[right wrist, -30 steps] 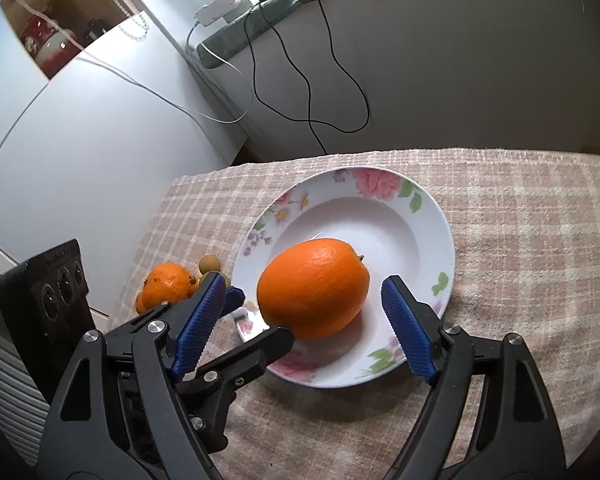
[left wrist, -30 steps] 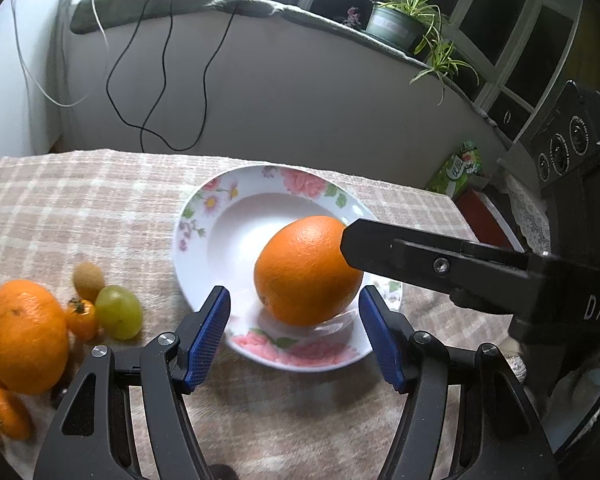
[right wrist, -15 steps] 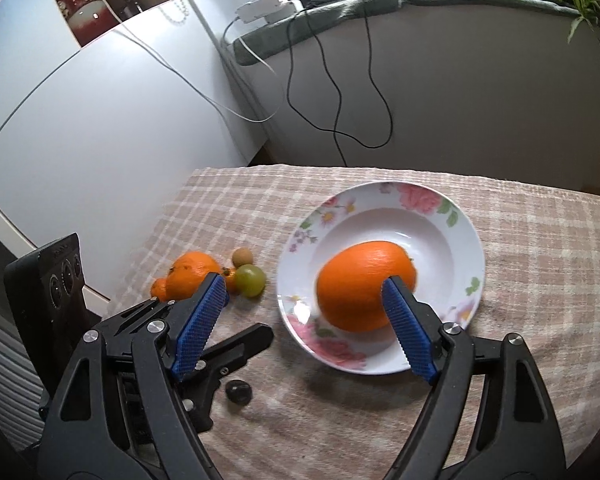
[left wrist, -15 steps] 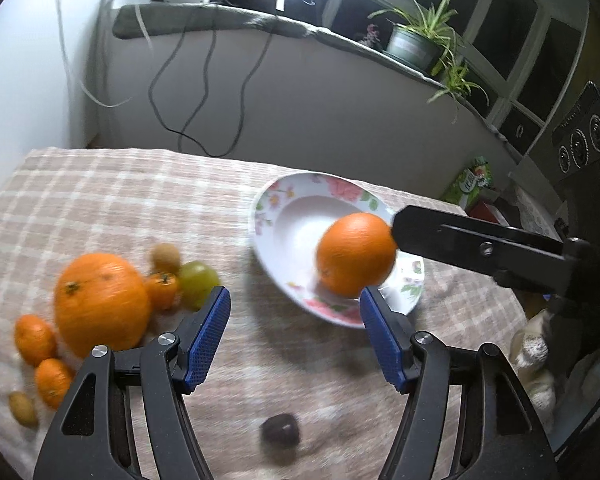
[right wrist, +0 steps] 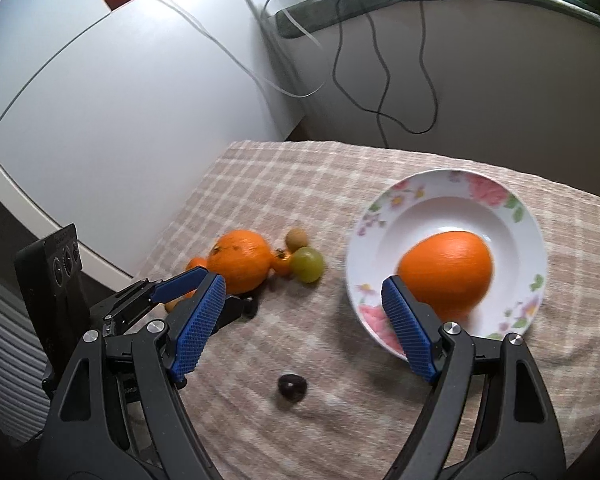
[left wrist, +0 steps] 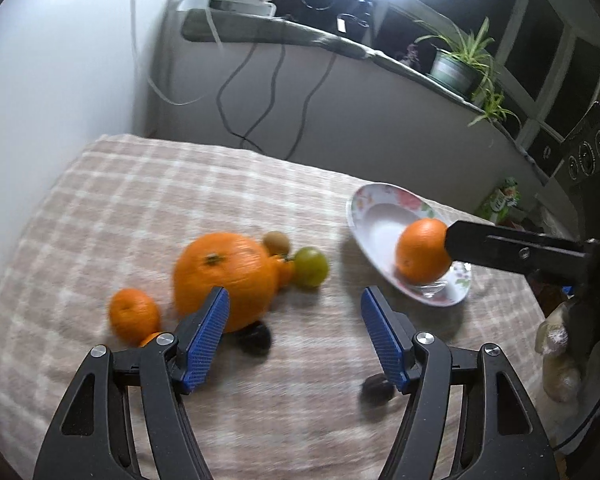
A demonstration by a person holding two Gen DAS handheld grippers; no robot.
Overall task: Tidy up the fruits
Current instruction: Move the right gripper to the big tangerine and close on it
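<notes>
A large orange lies in the floral white plate; both also show in the left wrist view, the orange in the plate. A second large orange lies on the checked cloth with a green grape, a small brown fruit, a small orange tomato, small mandarins and dark small fruits. My left gripper is open and empty, just in front of this pile. My right gripper is open and empty, near the plate's front rim.
The table's left edge meets a white cabinet. Black cables hang down the back wall under a sill with a potted plant. A dark small fruit lies alone on the cloth between my right fingers.
My left gripper has swung left from the plate to the fruit pile and pulled back. My right gripper has drawn back and up from the orange in the plate.
</notes>
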